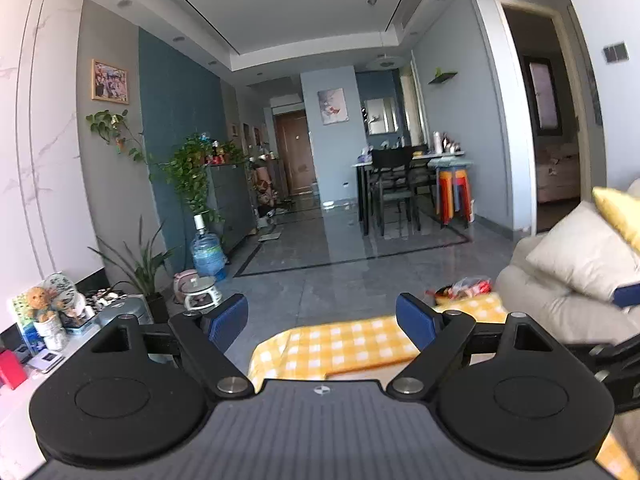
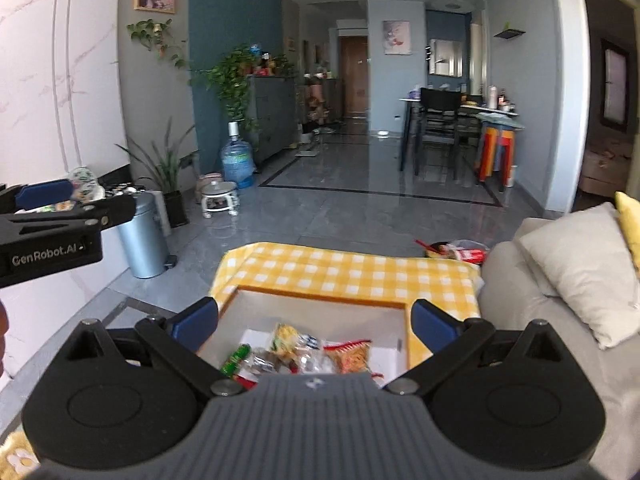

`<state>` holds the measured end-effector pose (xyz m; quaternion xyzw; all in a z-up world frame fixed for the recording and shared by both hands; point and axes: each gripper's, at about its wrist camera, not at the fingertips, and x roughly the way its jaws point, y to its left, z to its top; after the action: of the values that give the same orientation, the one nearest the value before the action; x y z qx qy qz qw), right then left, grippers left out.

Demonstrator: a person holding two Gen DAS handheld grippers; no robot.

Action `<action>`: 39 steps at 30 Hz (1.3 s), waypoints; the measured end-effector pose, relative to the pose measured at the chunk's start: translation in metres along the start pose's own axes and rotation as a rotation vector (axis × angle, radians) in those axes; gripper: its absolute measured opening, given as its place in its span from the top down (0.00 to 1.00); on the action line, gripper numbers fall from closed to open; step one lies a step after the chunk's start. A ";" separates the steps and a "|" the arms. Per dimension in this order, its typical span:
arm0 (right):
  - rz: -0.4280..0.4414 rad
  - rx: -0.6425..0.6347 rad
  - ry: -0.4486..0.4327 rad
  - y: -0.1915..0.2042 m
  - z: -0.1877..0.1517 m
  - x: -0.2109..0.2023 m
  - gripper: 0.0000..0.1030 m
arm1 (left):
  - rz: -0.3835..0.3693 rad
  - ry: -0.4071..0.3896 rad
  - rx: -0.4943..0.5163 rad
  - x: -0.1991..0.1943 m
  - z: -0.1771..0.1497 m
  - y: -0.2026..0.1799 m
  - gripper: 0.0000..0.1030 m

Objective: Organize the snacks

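My left gripper [image 1: 322,322] is spread wide w/ nothing between the blue pads, held up over the near end of the yellow checked cloth [image 1: 340,344]. My right gripper [image 2: 314,320] is also spread wide, nothing in it, hovering above the box [image 2: 320,312] that sits on that cloth.

Snacks [image 2: 298,350] lie in a loose heap inside the box, near side: a green packet to the left, clear wrappers in the middle, an orange-red bag to the right. A 2nd bunch of red packets [image 2: 464,252] sits at the far end of the cloth, right corner, just beside the sofa arm [image 2: 504,280]; blurry, can't tell what's under them.

Sofa runs along the cloth's right side w/ a pale cushion [image 2: 576,268] on it. Left of the cloth, across bare floor, a metal bin [image 2: 142,236] stands by the wall. From the right wrist view my left gripper shows at the left edge, level w/ the bin top.
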<state>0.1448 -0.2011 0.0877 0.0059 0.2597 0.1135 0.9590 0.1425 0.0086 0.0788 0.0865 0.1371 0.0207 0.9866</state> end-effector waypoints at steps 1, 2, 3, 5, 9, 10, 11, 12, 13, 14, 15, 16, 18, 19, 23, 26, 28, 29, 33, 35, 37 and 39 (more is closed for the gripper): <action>-0.015 -0.002 -0.004 0.001 -0.006 -0.005 0.04 | 0.016 0.014 0.007 -0.001 -0.005 -0.001 0.05; -0.029 -0.002 -0.009 0.002 -0.012 -0.008 0.04 | 0.027 0.028 0.008 -0.007 -0.009 -0.001 0.05; -0.038 0.000 -0.011 0.003 -0.018 -0.010 0.04 | 0.034 0.045 0.000 -0.008 -0.013 0.000 0.05; -0.049 0.006 -0.010 0.006 -0.029 -0.014 0.04 | 0.046 0.086 -0.019 -0.006 -0.022 0.000 0.05; -0.057 0.014 0.014 0.008 -0.053 -0.014 0.04 | 0.050 0.164 -0.044 -0.009 -0.037 0.002 0.05; -0.059 0.015 0.022 0.008 -0.058 -0.012 0.04 | 0.047 0.182 -0.046 -0.012 -0.042 0.002 0.05; -0.057 0.014 0.031 0.010 -0.062 -0.011 0.04 | 0.045 0.197 -0.042 -0.013 -0.046 0.002 0.05; -0.054 0.011 0.045 0.011 -0.067 -0.010 0.04 | 0.045 0.219 -0.033 -0.012 -0.050 0.000 0.05; -0.055 0.008 0.058 0.012 -0.071 -0.008 0.04 | 0.042 0.237 -0.029 -0.013 -0.054 -0.003 0.05; -0.057 0.004 0.074 0.012 -0.075 -0.006 0.04 | 0.035 0.258 -0.029 -0.013 -0.059 -0.005 0.05; -0.060 0.003 0.090 0.013 -0.079 -0.003 0.04 | 0.030 0.277 -0.032 -0.012 -0.066 -0.009 0.05; -0.061 0.006 0.105 0.013 -0.082 0.000 0.04 | 0.020 0.305 -0.037 -0.011 -0.069 -0.011 0.05; -0.056 0.020 0.130 0.012 -0.086 0.005 0.04 | 0.007 0.346 -0.035 -0.008 -0.078 -0.012 0.05; -0.053 0.026 0.137 0.011 -0.088 0.007 0.04 | 0.005 0.364 -0.032 -0.007 -0.080 -0.013 0.05; -0.060 0.036 0.152 0.010 -0.093 0.014 0.04 | -0.001 0.400 -0.028 -0.005 -0.085 -0.017 0.05; -0.065 0.047 0.158 0.006 -0.092 0.018 0.04 | -0.001 0.408 -0.013 -0.005 -0.088 -0.018 0.05; -0.071 0.061 0.163 0.002 -0.093 0.019 0.04 | 0.000 0.418 -0.013 -0.004 -0.088 -0.019 0.05; -0.073 0.067 0.166 0.001 -0.094 0.019 0.04 | 0.000 0.422 -0.016 -0.003 -0.088 -0.019 0.05; -0.076 0.092 0.176 -0.005 -0.093 0.023 0.04 | -0.005 0.429 0.001 -0.002 -0.087 -0.021 0.05; -0.076 0.098 0.175 -0.006 -0.093 0.023 0.04 | -0.006 0.430 0.003 -0.003 -0.087 -0.021 0.05; -0.074 0.098 0.173 -0.005 -0.093 0.023 0.04 | -0.011 0.432 -0.002 -0.004 -0.086 -0.021 0.05; -0.071 0.096 0.172 -0.005 -0.092 0.023 0.04 | -0.010 0.431 0.000 -0.003 -0.086 -0.021 0.05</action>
<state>0.1189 -0.2050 -0.0040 0.0327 0.3464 0.0670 0.9351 0.1162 0.0017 -0.0052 0.0793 0.3453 0.0339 0.9345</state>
